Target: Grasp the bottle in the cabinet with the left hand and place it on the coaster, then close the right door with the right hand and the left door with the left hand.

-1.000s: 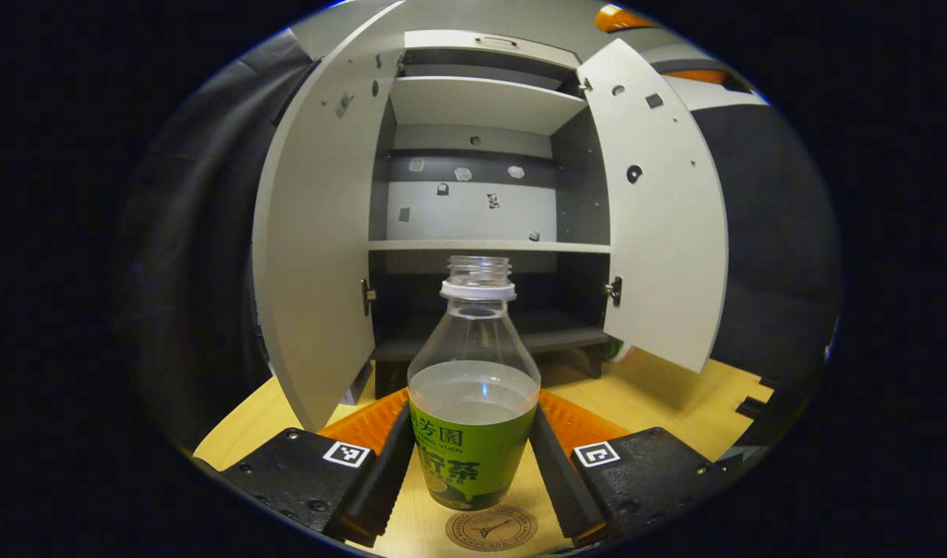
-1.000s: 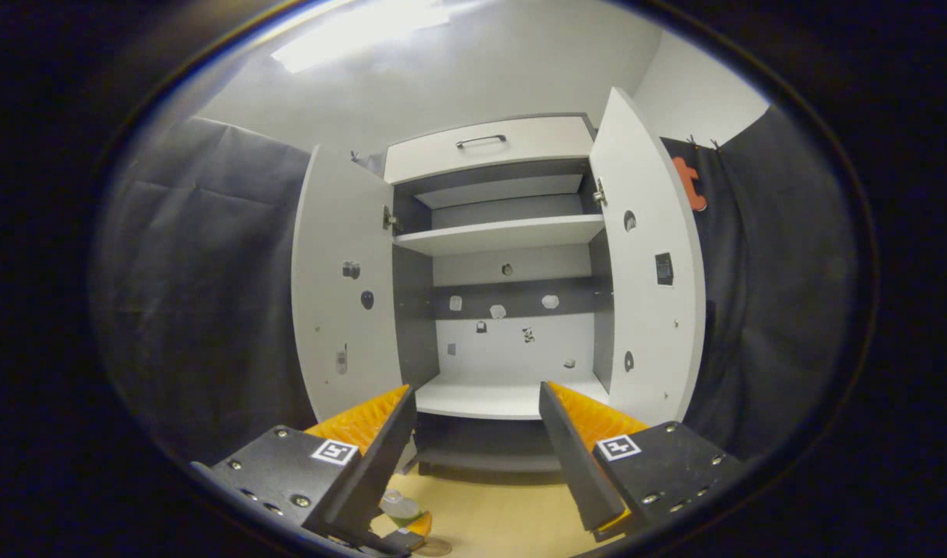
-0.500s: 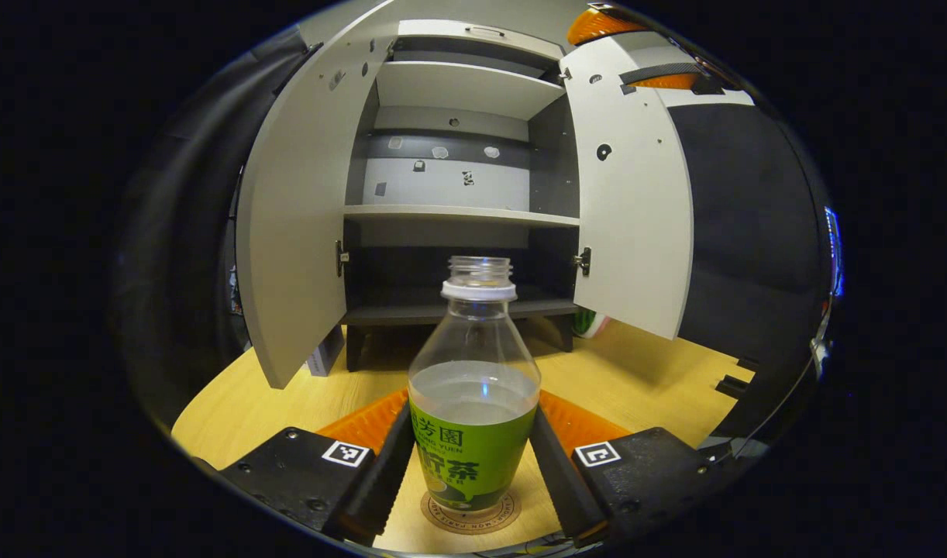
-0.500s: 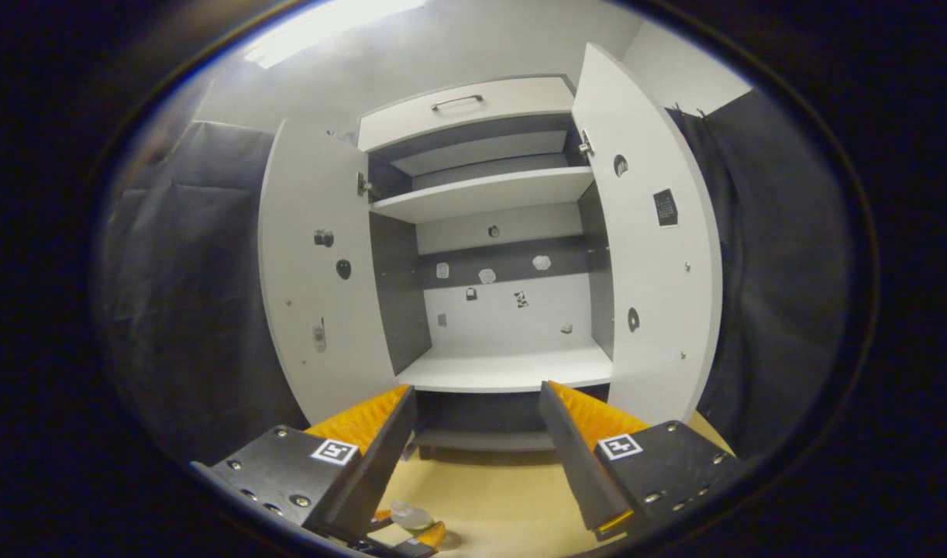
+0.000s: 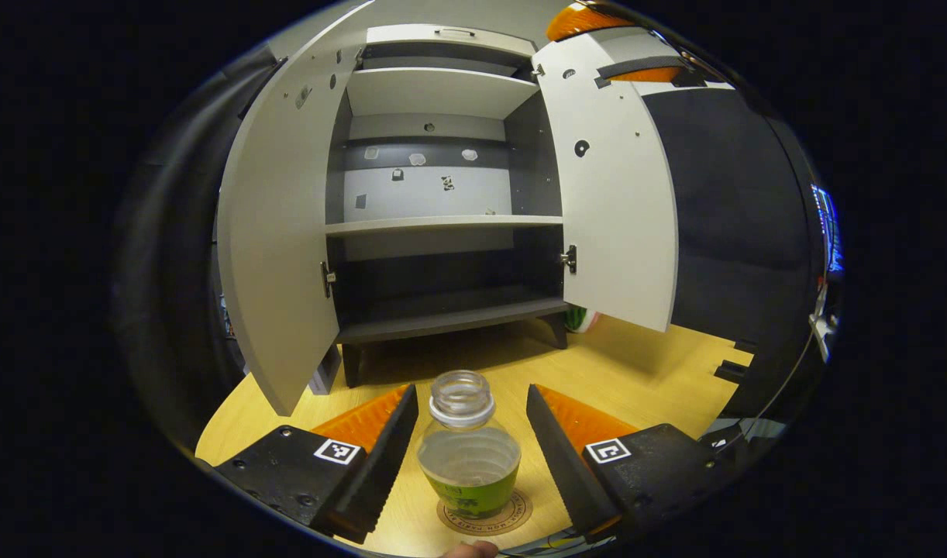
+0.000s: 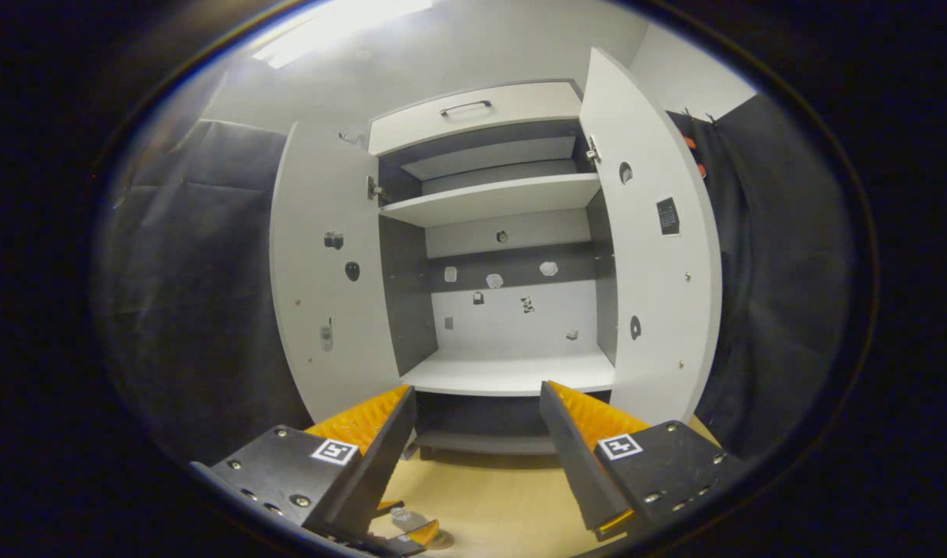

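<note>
With the bottle (image 5: 468, 453) standing on its coaster (image 5: 485, 518) and my left jaws apart (right ones apart too), a careless retreat could topple it

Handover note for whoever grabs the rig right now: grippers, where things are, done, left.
Left gripper: open, raised above the bottle, jaws apart on either side of its neck, not touching.
Right gripper: open, empty, facing the cabinet.
Bottle stands upright on the coaster on the wooden floor in front of the cabinet.
Right door and left door both wide open.
Done: bottle placed on coaster.
Left: close right door with right gripper, then left door with left gripper.
</note>
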